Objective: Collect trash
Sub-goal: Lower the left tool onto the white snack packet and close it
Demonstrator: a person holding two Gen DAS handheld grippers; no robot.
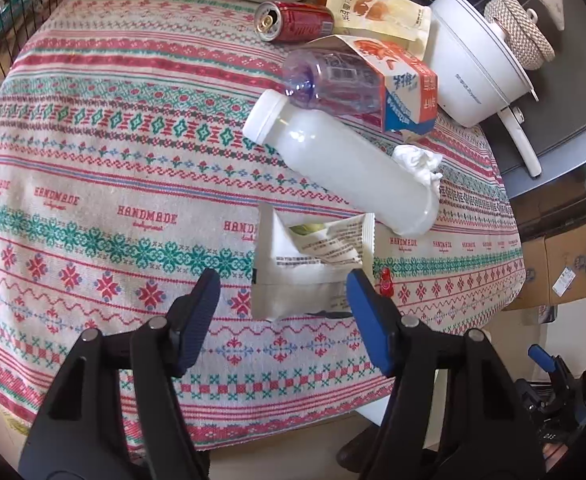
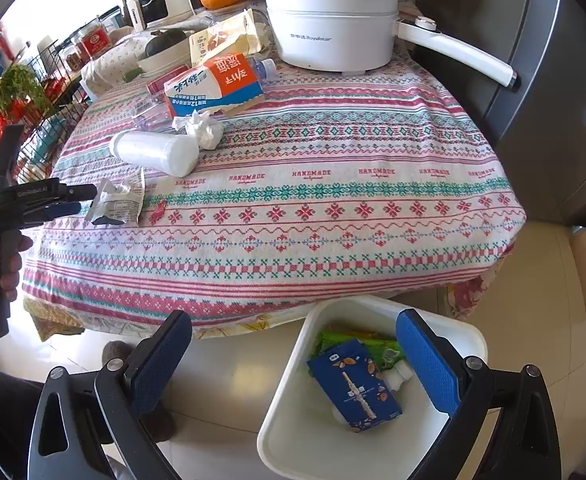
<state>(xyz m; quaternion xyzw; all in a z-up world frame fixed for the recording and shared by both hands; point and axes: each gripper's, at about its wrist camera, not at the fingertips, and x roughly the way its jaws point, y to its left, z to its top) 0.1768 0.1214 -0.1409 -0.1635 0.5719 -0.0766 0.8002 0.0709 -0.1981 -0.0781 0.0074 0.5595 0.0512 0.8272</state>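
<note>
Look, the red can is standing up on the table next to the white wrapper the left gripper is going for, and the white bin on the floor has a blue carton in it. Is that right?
Not quite: the red can lies on its side, far from the white wrapper, as the left wrist view shows. The left gripper does straddle that wrapper, and the white bin holds a blue carton.

The worktop cloth (image 1: 93, 128) carries red, pink and green bands of cross-stitch flowers on cream. A red can (image 1: 295, 21), white bottle (image 1: 345, 164), orange-and-blue carton (image 1: 409, 92), white bin (image 2: 293, 432) with a dark blue box (image 2: 355, 386).
</note>
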